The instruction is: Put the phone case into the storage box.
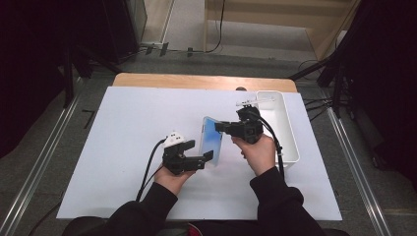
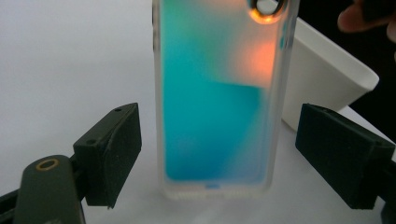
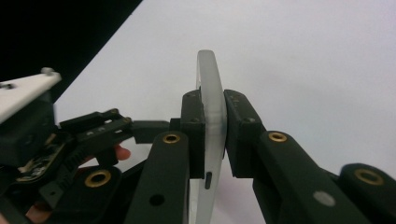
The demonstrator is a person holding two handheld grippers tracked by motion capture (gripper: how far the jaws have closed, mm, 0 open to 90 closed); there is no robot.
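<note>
My right gripper [image 1: 220, 128] pinches the phone case [image 1: 211, 140] on edge, mid-table. My left gripper [image 1: 209, 156] has its jaws spread around the case's near end, left of the white bin [image 1: 290, 128].

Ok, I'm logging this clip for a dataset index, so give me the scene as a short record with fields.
held thing: phone case, translucent with a blue-green back, standing on edge
right gripper: jaws shut on the case's edge
left gripper: jaws open, one on each side of the case, not touching it
surface: white table
nearby: white bin to the right of the case
</note>
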